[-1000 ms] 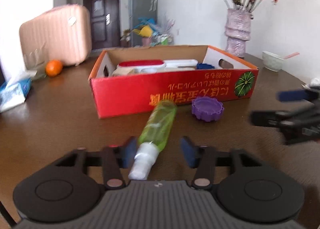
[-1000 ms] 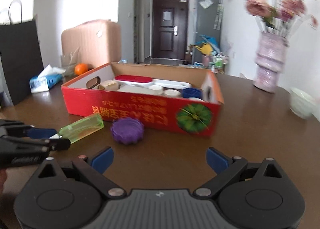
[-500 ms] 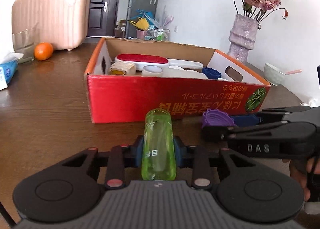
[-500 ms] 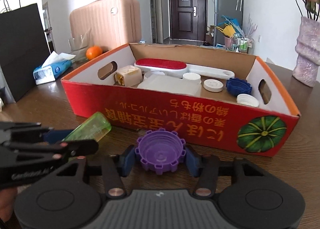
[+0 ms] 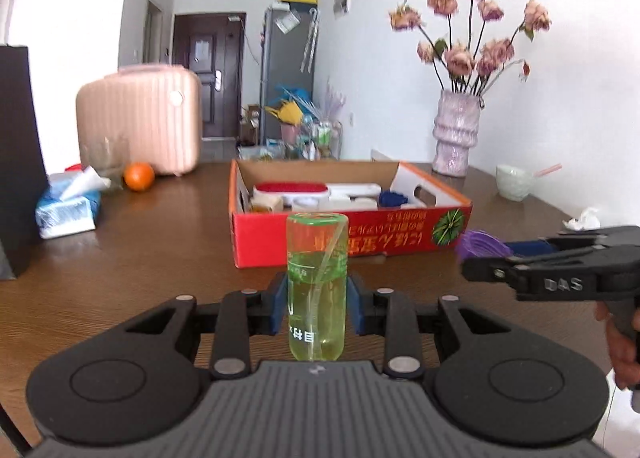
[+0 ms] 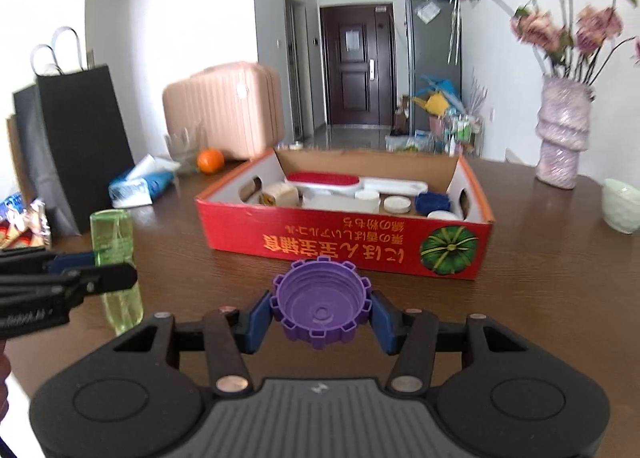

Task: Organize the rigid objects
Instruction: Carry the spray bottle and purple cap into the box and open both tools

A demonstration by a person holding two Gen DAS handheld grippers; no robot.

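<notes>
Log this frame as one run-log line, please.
left gripper: shut on green bottle | right gripper: shut on purple cap | both lifted, short of red box | box: partly filled

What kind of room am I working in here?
Most likely a home's living or dining area: a wooden table with a vase of flowers, a pink suitcase beside it, and a fridge by the front door.

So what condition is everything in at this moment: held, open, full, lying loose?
Left gripper: shut on green transparent bottle.
Green transparent bottle: held, partly filled.
Right gripper: shut on purple ridged cap.
Purple ridged cap: held, hollow side facing the camera.
Red cardboard box: open-topped, holding several items.
Pale green bowl: upright on table.
</notes>
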